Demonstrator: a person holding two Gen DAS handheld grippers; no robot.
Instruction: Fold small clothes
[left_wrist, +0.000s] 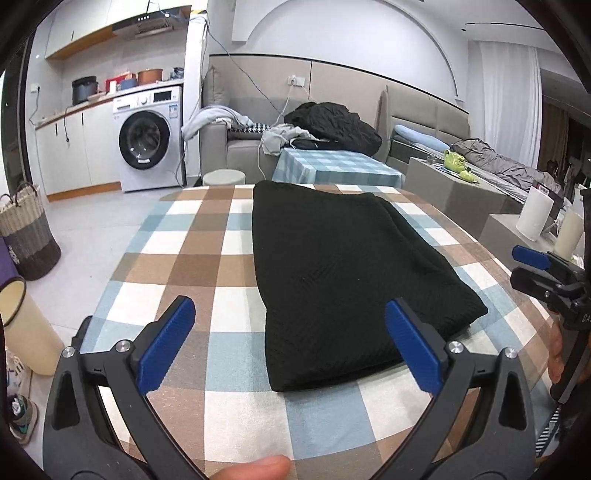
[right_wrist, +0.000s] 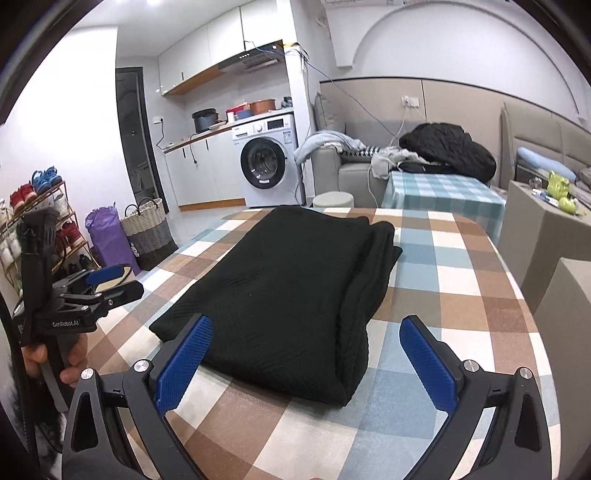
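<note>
The left gripper (left_wrist: 290, 343) and the right gripper (right_wrist: 306, 360) both stand wide apart and empty just before the one black garment (left_wrist: 332, 273), which lies folded into a neat rectangle on the checked table (left_wrist: 207, 236). This fold looks finished; I see one garment, two grippers, and no other piece waiting on the table

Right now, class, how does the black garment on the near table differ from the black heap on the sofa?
The black garment lies folded flat in a tidy rectangle; the black heap is bunched up and rounded. The garment rests on the checked tablecloth, the heap on the grey sofa. Both are black fabric.
</note>
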